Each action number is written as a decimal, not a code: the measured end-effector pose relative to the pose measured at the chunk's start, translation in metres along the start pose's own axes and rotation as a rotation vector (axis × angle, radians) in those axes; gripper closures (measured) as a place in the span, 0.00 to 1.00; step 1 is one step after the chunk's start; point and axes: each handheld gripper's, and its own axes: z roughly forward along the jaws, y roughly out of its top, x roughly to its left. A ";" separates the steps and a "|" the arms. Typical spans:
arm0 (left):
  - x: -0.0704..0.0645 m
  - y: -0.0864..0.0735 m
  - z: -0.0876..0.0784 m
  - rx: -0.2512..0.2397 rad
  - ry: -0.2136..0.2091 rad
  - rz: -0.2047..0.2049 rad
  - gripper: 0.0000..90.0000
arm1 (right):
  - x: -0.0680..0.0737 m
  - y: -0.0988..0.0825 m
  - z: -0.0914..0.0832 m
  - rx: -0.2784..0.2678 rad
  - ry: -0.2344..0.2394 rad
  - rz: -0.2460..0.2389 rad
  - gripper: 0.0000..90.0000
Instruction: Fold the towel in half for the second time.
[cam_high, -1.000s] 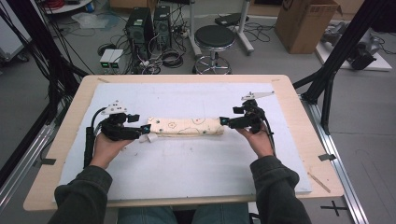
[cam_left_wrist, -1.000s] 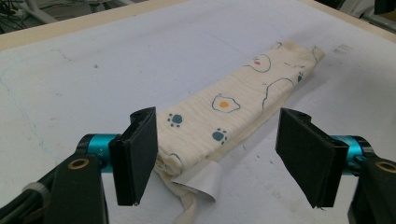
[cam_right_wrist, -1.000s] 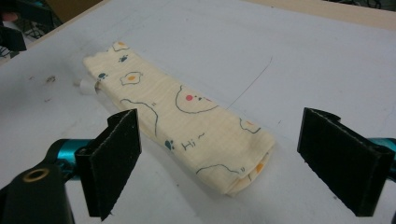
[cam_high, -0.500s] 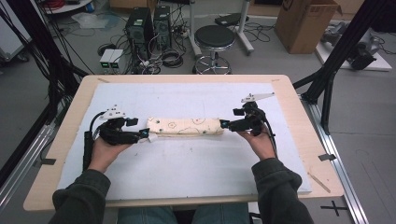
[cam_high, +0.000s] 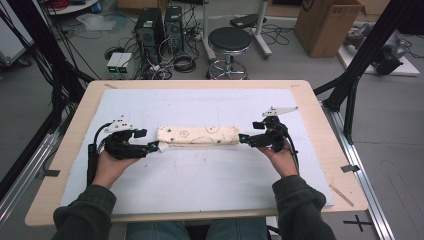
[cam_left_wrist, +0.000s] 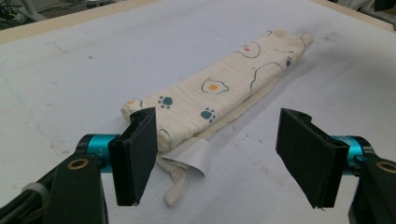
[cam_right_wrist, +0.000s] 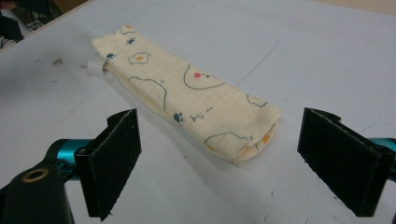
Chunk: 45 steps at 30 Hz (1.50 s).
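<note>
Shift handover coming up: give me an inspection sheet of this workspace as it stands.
Surface: wooden table covered by a white mat, with faint marks and specks on it.
Job's things: folded cream cloth printed with eggs and paw prints lies flat at mid-mat; a white label and a loop stick out at its left end.
Clutter: nothing seen on the mat besides the cloth.
Grippers: left gripper open, jaws either side of the cloth's left end; right gripper open, facing the cloth's right end, not touching it.
Cables: a black cable trails from the left gripper.
Surroundings: stool, computer towers, cardboard box, loose floor cables.
</note>
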 end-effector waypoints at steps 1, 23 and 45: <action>0.000 -0.001 -0.001 0.005 0.000 0.003 0.33 | 0.000 -0.001 0.000 0.000 -0.001 -0.002 0.14; -0.007 -0.017 -0.021 -0.002 0.007 0.019 0.31 | 0.006 -0.022 -0.014 0.002 0.003 -0.011 0.14; -0.017 -0.037 -0.038 0.000 0.020 0.022 0.27 | 0.007 -0.051 -0.040 -0.019 -0.023 0.005 0.14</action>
